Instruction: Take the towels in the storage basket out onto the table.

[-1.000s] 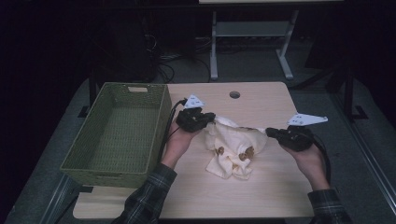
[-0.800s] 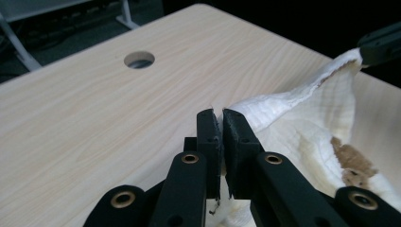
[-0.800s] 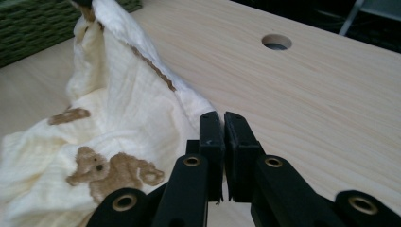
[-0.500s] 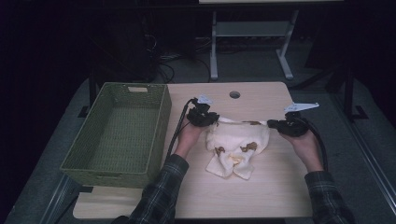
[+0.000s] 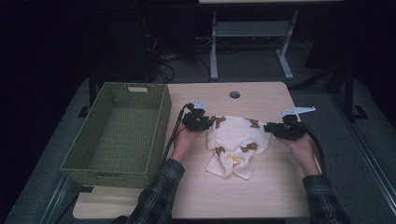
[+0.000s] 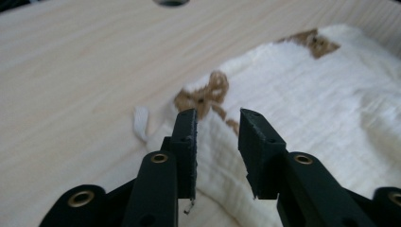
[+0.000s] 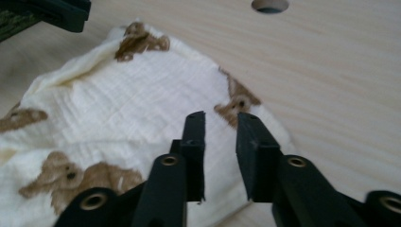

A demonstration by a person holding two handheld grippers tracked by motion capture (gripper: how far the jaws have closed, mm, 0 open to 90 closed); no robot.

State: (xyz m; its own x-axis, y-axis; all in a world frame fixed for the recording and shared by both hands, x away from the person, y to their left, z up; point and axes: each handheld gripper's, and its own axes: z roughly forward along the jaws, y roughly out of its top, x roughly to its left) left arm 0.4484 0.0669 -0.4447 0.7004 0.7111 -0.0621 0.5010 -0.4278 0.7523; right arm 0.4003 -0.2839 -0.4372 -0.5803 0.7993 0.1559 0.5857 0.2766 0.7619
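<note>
Dark surroundings are framing a pale wooden table (image 5: 261,191) with a round cable hole (image 5: 234,94) near its far edge. A cream muslin cloth printed with brown teddy bears (image 5: 236,140) is lying crumpled at the table's middle, between the two hands. The left gripper (image 5: 201,122) is sitting at the cloth's far-left corner, and its fingers (image 6: 188,142) have just been opening: they are standing slightly apart over the cloth's edge, not pressing it. The right gripper (image 5: 276,129) is resting at the cloth's right edge, its fingers (image 7: 196,142) likewise just parting, with cloth beneath the gap but unclamped. A green woven rectangular basket (image 5: 161,121) is standing on the left, just beside the left hand.
</note>
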